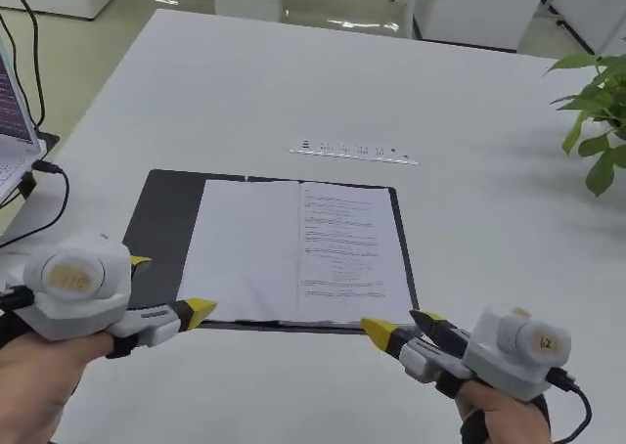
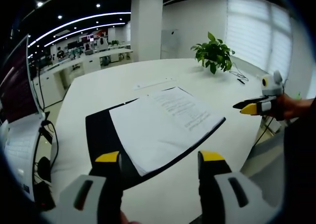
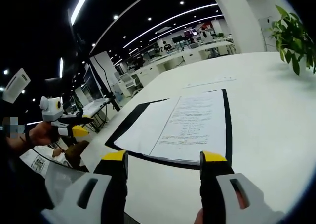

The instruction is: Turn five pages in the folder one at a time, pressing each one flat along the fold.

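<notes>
Though both gape empty, the right hand-held gripper (image 1: pixel 396 324) sits nearer the printed page (image 1: pixel 342 248) than the left hand-held gripper (image 1: pixel 171 286) (folder (image 1: pixel 161 229) spine runs away).

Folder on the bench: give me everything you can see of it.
The folder lies open and flat on the white table, its black cover showing as a border around the paper, widest at the left. The left page looks blank white; the right page carries printed text too small to read. A fold runs down the middle; no page is lifted. The left claw and right claw, both open, hover by its near edge, apparently not touching it.
</notes>
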The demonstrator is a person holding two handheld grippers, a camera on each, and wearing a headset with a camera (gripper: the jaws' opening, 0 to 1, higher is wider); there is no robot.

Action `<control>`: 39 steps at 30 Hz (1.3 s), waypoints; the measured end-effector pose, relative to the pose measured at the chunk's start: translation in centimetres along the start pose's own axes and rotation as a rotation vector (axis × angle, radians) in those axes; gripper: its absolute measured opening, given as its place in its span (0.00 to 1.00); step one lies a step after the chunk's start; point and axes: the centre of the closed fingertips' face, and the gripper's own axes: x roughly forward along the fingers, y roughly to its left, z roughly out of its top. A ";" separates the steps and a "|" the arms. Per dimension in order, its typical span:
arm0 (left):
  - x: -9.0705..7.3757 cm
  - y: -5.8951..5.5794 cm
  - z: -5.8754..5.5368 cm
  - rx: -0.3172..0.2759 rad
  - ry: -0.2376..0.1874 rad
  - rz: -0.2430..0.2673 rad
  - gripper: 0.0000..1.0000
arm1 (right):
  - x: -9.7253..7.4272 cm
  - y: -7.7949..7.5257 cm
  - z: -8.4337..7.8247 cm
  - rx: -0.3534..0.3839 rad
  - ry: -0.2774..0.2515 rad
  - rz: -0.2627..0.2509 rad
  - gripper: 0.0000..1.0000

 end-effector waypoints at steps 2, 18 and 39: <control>-0.1 -0.1 -0.5 -0.001 0.014 0.001 0.61 | -0.5 -0.4 -0.1 0.002 -0.002 -0.008 0.57; 0.9 -2.6 -1.6 0.013 0.067 -0.042 0.64 | -2.7 -2.1 -2.1 0.039 0.005 -0.044 0.58; 5.5 -8.4 -2.0 0.098 0.195 -0.199 0.65 | -3.6 -3.7 -3.6 0.043 0.042 -0.038 0.59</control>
